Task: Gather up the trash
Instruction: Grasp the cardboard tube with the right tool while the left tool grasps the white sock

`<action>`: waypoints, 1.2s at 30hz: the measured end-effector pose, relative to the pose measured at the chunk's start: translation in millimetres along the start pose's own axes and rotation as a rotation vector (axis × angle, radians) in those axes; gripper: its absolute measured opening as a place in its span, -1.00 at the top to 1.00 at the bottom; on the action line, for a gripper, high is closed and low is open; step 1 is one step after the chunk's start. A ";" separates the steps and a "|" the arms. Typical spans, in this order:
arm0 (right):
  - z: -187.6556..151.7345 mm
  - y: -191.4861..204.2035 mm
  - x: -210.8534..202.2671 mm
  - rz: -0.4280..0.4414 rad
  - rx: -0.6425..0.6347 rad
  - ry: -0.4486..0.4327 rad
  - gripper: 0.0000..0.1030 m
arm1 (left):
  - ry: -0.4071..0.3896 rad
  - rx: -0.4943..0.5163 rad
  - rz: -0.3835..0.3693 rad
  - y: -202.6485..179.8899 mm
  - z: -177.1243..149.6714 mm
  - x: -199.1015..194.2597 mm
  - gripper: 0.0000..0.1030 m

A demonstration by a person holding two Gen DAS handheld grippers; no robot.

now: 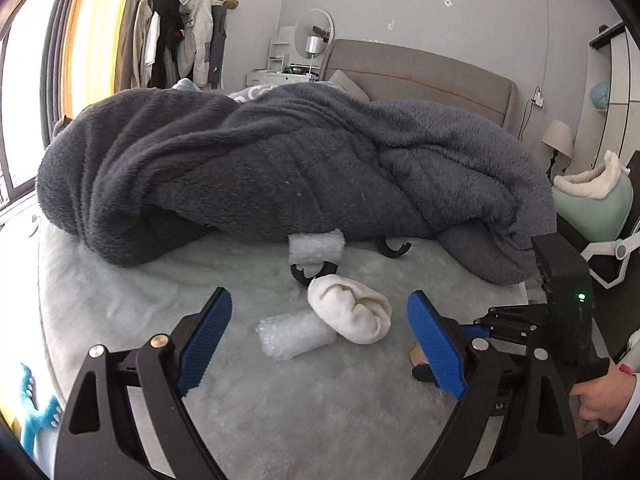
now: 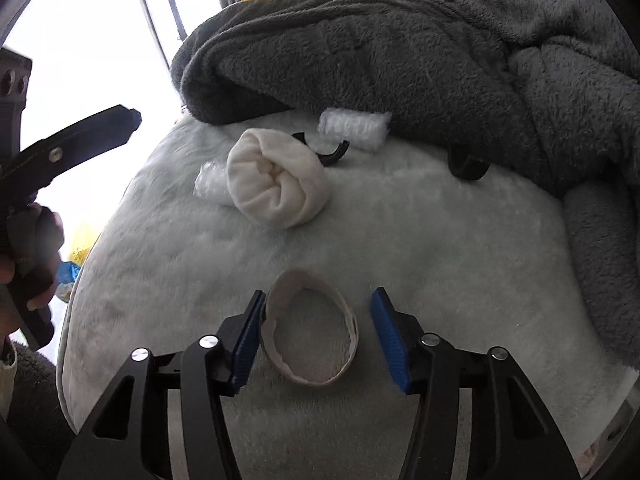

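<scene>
Left view: left gripper is gaping wide, empty, framing a bubble-wrap roll and white cloth at lower centre; grey blanket is crowding behind. Right view: right gripper is sitting part-open around a cardboard ring, left pad touching it, right pad clear.

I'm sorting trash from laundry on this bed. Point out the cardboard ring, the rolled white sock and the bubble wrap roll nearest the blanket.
cardboard ring (image 2: 276, 354): right wrist view, left wall.
rolled white sock (image 1: 352, 312): left wrist view, middle.
bubble wrap roll (image 1: 316, 247): left wrist view, middle.
</scene>
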State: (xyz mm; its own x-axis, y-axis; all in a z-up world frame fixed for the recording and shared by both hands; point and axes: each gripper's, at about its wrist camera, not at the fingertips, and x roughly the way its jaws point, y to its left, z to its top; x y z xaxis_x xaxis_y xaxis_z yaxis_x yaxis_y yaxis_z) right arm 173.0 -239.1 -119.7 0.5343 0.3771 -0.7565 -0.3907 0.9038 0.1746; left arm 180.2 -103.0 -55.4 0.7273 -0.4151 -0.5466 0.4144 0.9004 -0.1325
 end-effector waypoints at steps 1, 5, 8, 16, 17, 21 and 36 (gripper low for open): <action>-1.2 -0.6 0.5 0.014 -0.003 0.002 0.01 | 0.001 0.002 -0.003 -1.7 -0.1 4.1 -0.77; -3.7 -8.9 1.2 0.070 0.018 -0.004 0.19 | 0.018 -0.003 -0.013 -6.7 -1.3 21.9 -0.76; -3.3 -12.8 -3.4 0.089 0.028 -0.019 0.20 | 0.038 0.005 -0.015 -11.0 -3.8 33.1 -0.74; 0.8 -34.2 -22.9 0.094 0.071 -0.082 0.20 | 0.080 0.021 -0.023 -21.0 -6.1 57.8 -0.71; 1.4 -37.7 -26.6 0.089 0.078 -0.093 0.20 | 0.088 0.027 -0.019 -22.3 -7.1 60.8 -0.70; 3.2 -48.5 -36.0 0.066 0.095 -0.116 0.20 | 0.117 0.031 -0.003 -24.0 -8.9 74.4 -0.63; 8.2 -71.1 -60.0 -0.017 0.163 -0.176 0.20 | 0.138 -0.070 -0.048 -13.8 -7.0 79.0 0.25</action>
State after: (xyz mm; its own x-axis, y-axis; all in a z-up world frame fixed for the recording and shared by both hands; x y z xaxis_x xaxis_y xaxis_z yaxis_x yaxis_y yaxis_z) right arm 174.9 -324.4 -81.6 0.6681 0.3777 -0.6410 -0.2621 0.9258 0.2724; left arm 228.1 -147.2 -102.6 0.6233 -0.4401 -0.6464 0.4043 0.8889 -0.2154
